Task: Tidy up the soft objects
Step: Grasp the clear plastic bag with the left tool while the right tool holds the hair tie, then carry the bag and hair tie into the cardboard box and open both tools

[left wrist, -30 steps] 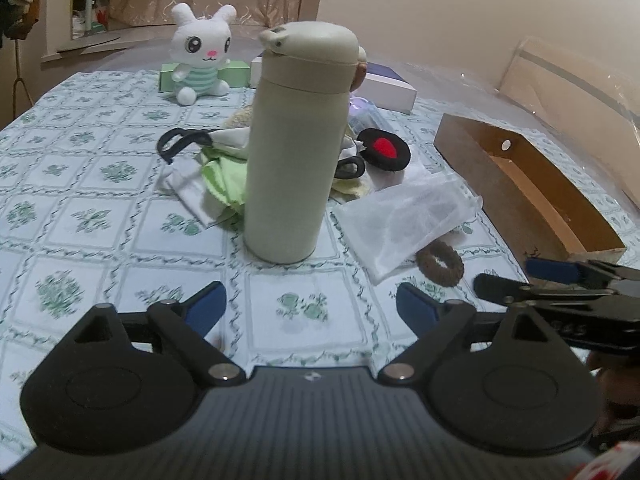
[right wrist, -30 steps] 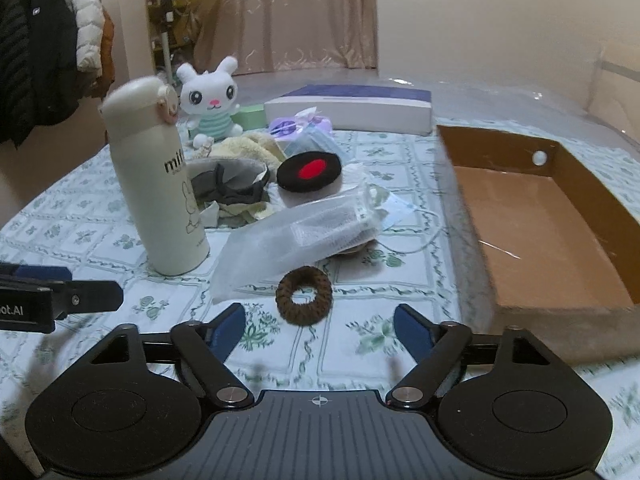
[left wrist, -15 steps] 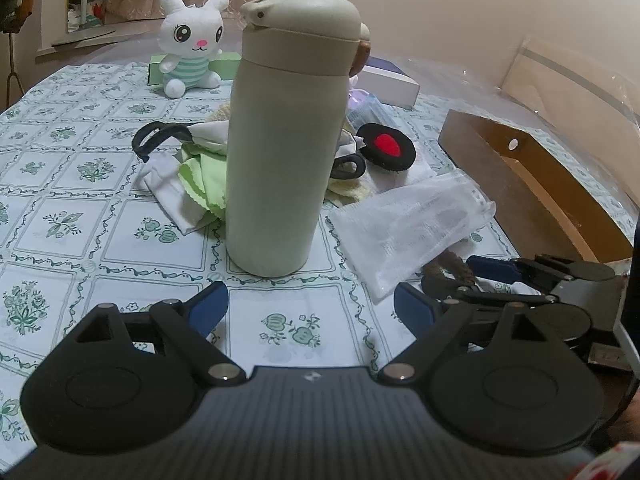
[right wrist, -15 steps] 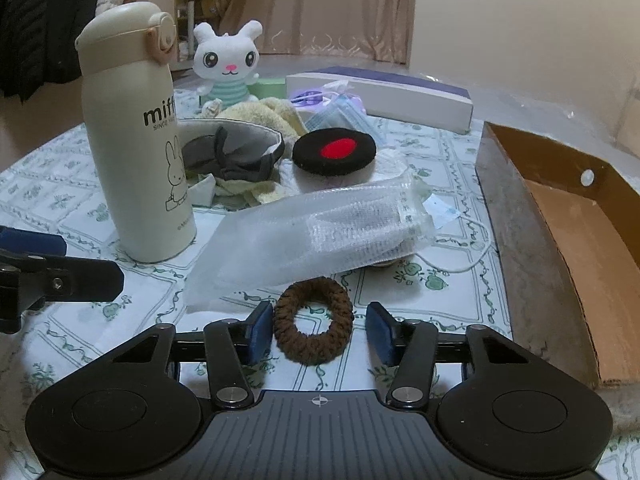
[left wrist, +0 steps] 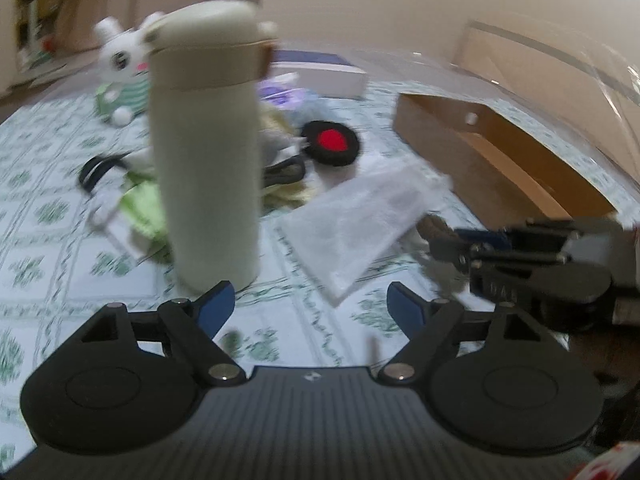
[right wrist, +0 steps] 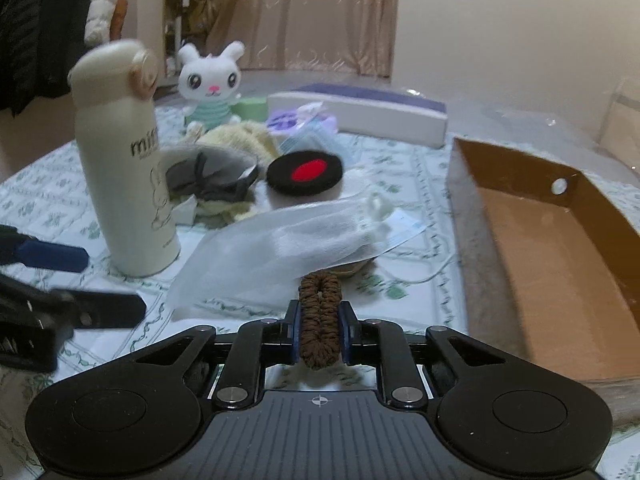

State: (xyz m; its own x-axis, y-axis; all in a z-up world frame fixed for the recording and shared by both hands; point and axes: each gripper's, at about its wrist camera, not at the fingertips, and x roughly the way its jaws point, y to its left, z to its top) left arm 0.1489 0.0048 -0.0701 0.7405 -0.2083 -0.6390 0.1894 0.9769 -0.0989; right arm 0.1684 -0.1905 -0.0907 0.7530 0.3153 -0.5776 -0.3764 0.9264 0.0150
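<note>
- Brown knitted hair tie [right wrist: 320,322] sits pinched between the right gripper [right wrist: 320,330] pads, squeezed into a narrow loop, just beside the white mesh bag [right wrist: 296,240].
- Risk: the tie is elastic and may spring out of the grip if the pinch is shallow; keep the jaws closed during transport.
- Risk: the mesh bag edge lies against the tie and may drag along on lift.
- Cardboard box [right wrist: 560,240] stands to the right, nothing visible inside; its near wall could snag a low-carried tie.
- Left gripper [left wrist: 308,306] has jaws wide, holding nothing, close in front of the cream bottle [left wrist: 208,148]; a careless sweep could topple it onto the soft pile.
</note>
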